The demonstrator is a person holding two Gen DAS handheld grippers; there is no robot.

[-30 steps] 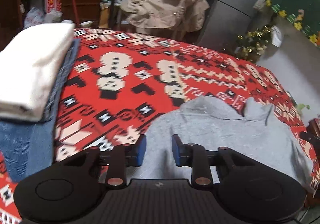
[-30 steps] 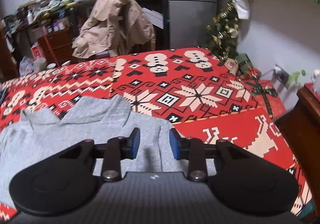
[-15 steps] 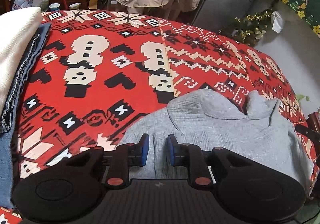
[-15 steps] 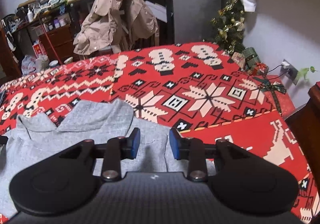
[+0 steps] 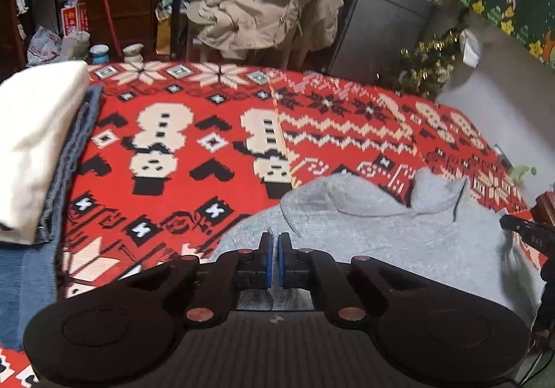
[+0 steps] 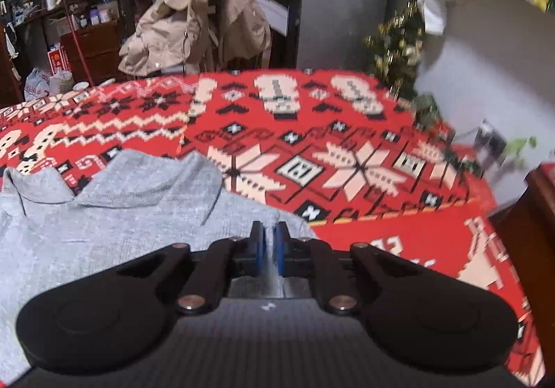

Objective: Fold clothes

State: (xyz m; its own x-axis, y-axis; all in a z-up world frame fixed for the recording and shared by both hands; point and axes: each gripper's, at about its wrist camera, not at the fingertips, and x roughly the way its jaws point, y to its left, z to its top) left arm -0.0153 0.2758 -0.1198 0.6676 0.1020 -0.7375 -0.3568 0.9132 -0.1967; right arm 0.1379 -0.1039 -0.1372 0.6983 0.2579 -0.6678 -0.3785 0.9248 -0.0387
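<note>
Left wrist view: a stack of folded clothes (image 5: 38, 145), a white piece on top of denim, is seen at the far left of the red patterned blanket (image 5: 194, 152), presumably set aside as finished. To the right, the grey hooded sweatshirt (image 5: 381, 232) is spread flat, hood away from the camera. The left gripper (image 5: 274, 256) is closed, its blue pads nearly touching, apparently pinching the sweatshirt's near left edge. In the right wrist view, the right gripper (image 6: 269, 249) is likewise closed at the garment's near right edge (image 6: 138, 214). Both edges seem to be held so that a fold can be started.
</note>
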